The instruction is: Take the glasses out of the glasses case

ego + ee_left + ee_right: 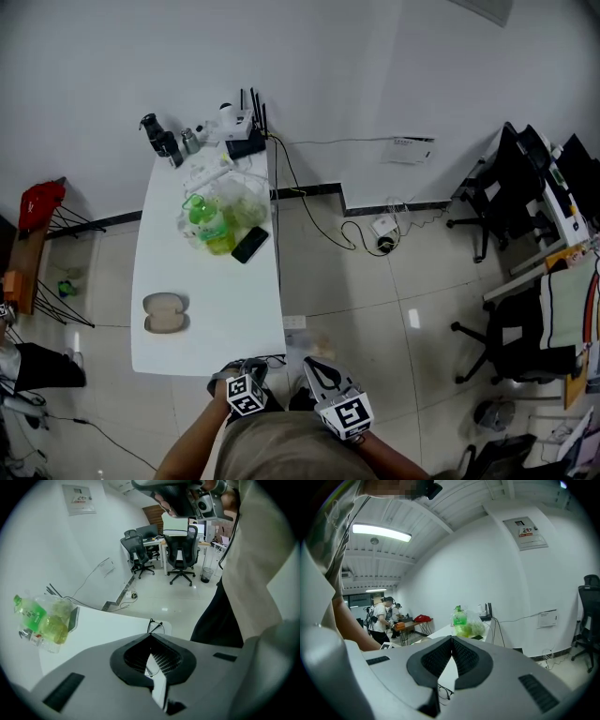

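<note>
**Head view: glasses look out of the case, both grippers idle**

Both grippers sit close to the person's waist, just off the bench's near end. Left gripper [251, 373]: jaws pressed together, nothing between them. Right gripper [325, 373]: same, tips meeting, empty.

Glasses [155, 626] lie loose on the bench [234, 309] at its near right corner, just ahead of the jaw tips. The right gripper view also catches them through the gap under its tips. Neither gripper touches them.

Glasses case [166, 313] sits further up on the left side, well apart from the glasses. It reads as two tan shells side by side, so it is probably lying open. It's too small to confirm that or to see inside.

Beyond that: a dark phone [249, 245], then a clear bag of green bottles [217, 223], then clutter at the far end by the wall.

Judgement: the removal step looks done, with the glasses on the bench and the case apart from them. Nothing is in hand. Any further move would need the jaws spread first, then a low approach to the frame. It's a thin frame near the bench edge, so it would be easy to nudge off.
</note>
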Available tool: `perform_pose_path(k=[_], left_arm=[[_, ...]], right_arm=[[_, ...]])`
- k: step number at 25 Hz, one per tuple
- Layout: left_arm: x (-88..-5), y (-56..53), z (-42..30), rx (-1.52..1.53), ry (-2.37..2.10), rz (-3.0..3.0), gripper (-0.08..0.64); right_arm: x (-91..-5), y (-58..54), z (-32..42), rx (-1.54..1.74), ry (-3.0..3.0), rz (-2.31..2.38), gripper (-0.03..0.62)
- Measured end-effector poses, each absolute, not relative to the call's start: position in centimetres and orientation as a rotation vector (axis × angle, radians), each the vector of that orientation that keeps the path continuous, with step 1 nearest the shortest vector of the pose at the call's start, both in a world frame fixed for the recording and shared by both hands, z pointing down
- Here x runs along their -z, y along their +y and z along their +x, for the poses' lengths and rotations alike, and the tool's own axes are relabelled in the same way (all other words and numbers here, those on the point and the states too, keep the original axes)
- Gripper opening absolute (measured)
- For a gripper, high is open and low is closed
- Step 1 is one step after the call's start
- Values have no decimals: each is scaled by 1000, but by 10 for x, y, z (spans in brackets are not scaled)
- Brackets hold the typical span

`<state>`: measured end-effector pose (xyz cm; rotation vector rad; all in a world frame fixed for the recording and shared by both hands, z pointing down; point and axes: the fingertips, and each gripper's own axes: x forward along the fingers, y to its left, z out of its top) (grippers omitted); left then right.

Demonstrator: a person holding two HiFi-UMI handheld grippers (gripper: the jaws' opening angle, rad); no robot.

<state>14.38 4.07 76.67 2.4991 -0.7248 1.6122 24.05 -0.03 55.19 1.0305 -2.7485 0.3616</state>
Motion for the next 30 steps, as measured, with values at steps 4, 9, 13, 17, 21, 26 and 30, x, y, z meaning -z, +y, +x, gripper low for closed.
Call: perform_pose_path(k=[4,9,13,17,21,26,30], left_arm=[[-742,35,146,-1385,-847,2511,6],[-700,34,139,-1123,-1048,2515,6],[-637,30,122,-744,-1308,2531,6],[-567,18,90,-341,-1651,2339,6],[-500,11,70,-79,-1877,2262,6],[-454,20,70,15,-2052,2291,6],[-453,31,60,40,-2114,2230,6]], right_arm=[[-552,1,226,-372,-2762,990,11],[-552,0,216,-390,-2774,941,11],[-538,-4,212,-371,-2811,962,11],[-531,-6,212,-346,-2817,968,11],[-523,-8,211,-321,-2780,958,11],[-509,-8,207,-294,-2823,948,11],[-514,-8,204,-366,-2849,956,11]])
